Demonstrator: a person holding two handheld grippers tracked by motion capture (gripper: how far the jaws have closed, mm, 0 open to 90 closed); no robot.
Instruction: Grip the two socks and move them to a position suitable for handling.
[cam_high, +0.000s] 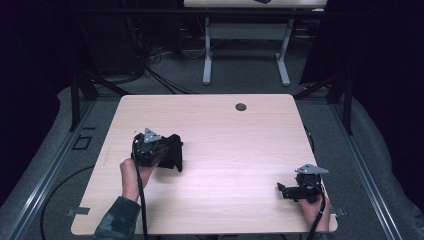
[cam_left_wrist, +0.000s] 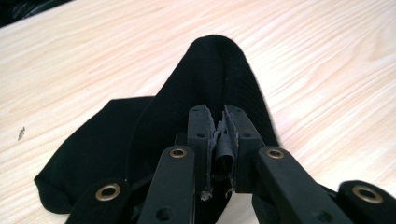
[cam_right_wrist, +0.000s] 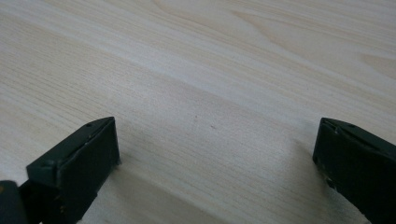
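Note:
A black knitted sock (cam_high: 174, 151) lies bunched on the left half of the light wooden table (cam_high: 225, 130). My left gripper (cam_high: 161, 150) is shut on it. In the left gripper view the jaws pinch a fold of the sock (cam_left_wrist: 210, 79), which rises ahead of the left gripper (cam_left_wrist: 220, 128) while its toe end trails on the table at lower left. My right gripper (cam_high: 281, 189) rests near the table's front right corner, held by a hand, apart from the sock. In the right gripper view the right gripper (cam_right_wrist: 215, 144) is open, with bare wood between its jaws.
A round grommet hole (cam_high: 240, 106) sits near the table's far edge. Beyond the table stands a white desk frame (cam_high: 245, 45) with cables on the floor. Rails run along the floor on both sides.

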